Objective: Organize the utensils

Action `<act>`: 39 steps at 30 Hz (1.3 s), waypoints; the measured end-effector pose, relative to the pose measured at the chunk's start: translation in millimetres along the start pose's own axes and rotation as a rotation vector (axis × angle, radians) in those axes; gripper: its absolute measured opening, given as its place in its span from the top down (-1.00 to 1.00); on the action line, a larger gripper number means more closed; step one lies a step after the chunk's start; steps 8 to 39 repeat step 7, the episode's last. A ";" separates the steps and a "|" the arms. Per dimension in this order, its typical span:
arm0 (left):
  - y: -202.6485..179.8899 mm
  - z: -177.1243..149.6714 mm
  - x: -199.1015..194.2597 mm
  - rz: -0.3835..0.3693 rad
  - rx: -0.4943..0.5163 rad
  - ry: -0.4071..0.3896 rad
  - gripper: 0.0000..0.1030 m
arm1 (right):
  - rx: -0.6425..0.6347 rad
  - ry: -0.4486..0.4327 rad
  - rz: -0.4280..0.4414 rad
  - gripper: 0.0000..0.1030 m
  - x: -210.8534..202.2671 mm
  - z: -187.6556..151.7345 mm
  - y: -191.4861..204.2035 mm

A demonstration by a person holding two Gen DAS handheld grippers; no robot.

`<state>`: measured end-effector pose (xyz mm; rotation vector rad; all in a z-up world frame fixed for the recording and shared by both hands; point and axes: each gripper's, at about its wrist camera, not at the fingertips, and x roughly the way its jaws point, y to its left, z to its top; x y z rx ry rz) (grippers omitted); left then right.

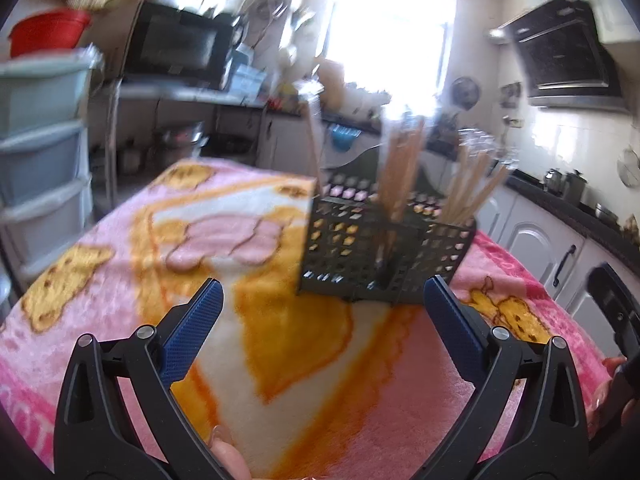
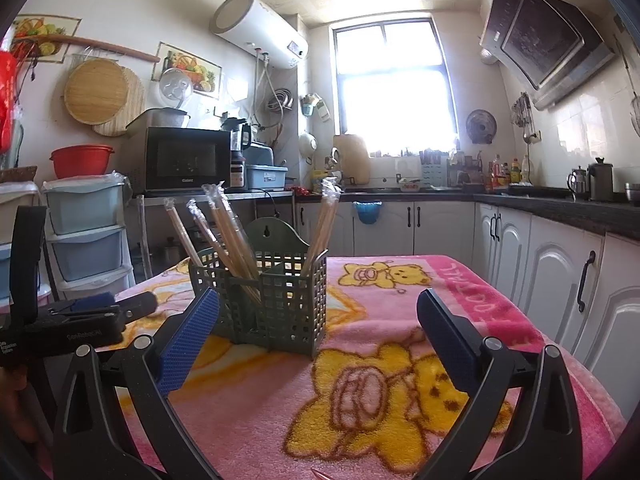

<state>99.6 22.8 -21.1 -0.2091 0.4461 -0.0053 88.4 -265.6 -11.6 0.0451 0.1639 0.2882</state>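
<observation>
Both the left claw (image 1: 322, 294) and right claw (image 2: 318, 306) gaped apart and empty near the basket (image 2: 276, 300) of wrapped chopsticks (image 2: 230, 232) on the blanketed tabletop (image 2: 400, 400).

Sunlit kitchen window (image 2: 394, 88), white cabinets (image 2: 516, 248)

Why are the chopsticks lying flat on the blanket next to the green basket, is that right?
Not quite. The chopsticks stand inside the green basket, leaning in its compartments, not flat on the blanket. The right wrist view shows it.
</observation>
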 end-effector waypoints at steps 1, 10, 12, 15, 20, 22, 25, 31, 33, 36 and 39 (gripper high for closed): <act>9.0 8.2 4.3 0.033 -0.019 0.048 -0.80 | 0.028 0.025 -0.022 -0.87 4.3 5.8 -10.7; 96.7 39.9 59.7 0.335 -0.072 0.259 -0.80 | 0.048 0.488 -0.317 -0.87 100.3 15.8 -98.6; 96.7 39.9 59.7 0.335 -0.072 0.259 -0.80 | 0.048 0.488 -0.317 -0.87 100.3 15.8 -98.6; 96.7 39.9 59.7 0.335 -0.072 0.259 -0.80 | 0.048 0.488 -0.317 -0.87 100.3 15.8 -98.6; 96.7 39.9 59.7 0.335 -0.072 0.259 -0.80 | 0.048 0.488 -0.317 -0.87 100.3 15.8 -98.6; 96.7 39.9 59.7 0.335 -0.072 0.259 -0.80 | 0.048 0.488 -0.317 -0.87 100.3 15.8 -98.6; 96.7 39.9 59.7 0.335 -0.072 0.259 -0.80 | 0.048 0.488 -0.317 -0.87 100.3 15.8 -98.6; 96.7 39.9 59.7 0.335 -0.072 0.259 -0.80 | 0.048 0.488 -0.317 -0.87 100.3 15.8 -98.6; 96.7 39.9 59.7 0.335 -0.072 0.259 -0.80 | 0.048 0.488 -0.317 -0.87 100.3 15.8 -98.6; 96.7 39.9 59.7 0.335 -0.072 0.259 -0.80 | 0.048 0.488 -0.317 -0.87 100.3 15.8 -98.6; 96.7 39.9 59.7 0.335 -0.072 0.259 -0.80 | 0.048 0.488 -0.317 -0.87 100.3 15.8 -98.6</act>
